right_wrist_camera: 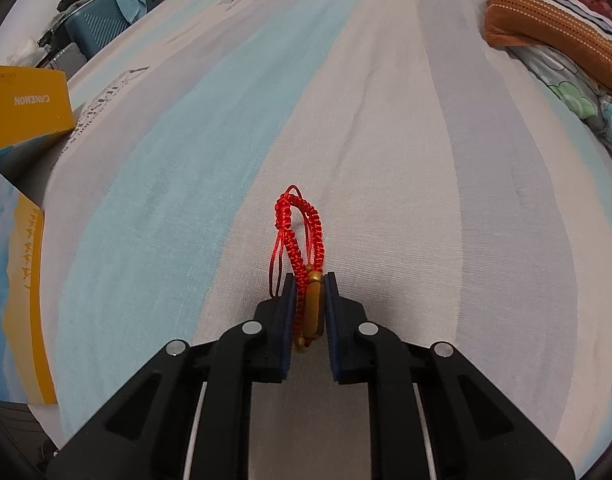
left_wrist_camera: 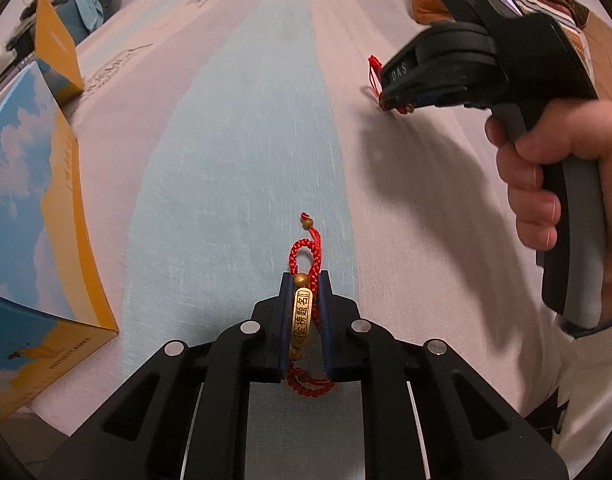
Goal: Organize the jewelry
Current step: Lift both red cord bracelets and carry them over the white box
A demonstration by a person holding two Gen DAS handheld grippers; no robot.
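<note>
My left gripper (left_wrist_camera: 304, 280) is shut on a red braided bracelet (left_wrist_camera: 302, 312); its gold bar with characters is pinched between the blue pads and its red loops stick out ahead and behind. My right gripper (right_wrist_camera: 309, 278) is shut on a second red braided bracelet (right_wrist_camera: 302, 236), whose gold bar stands on edge between the pads with the cord looping forward over the sheet. In the left wrist view the right gripper (left_wrist_camera: 393, 100) sits at the upper right in a hand (left_wrist_camera: 541, 184), red cord showing at its tip. Both point down at the striped bedsheet (left_wrist_camera: 234, 152).
An open box with a sky print and yellow edges (left_wrist_camera: 30, 216) lies at the left, its yellow lid (right_wrist_camera: 26, 104) standing up behind. Striped and floral bedding (right_wrist_camera: 553, 24) is piled at the far right. A teal case and clutter (right_wrist_camera: 98, 20) sit beyond the bed's far left edge.
</note>
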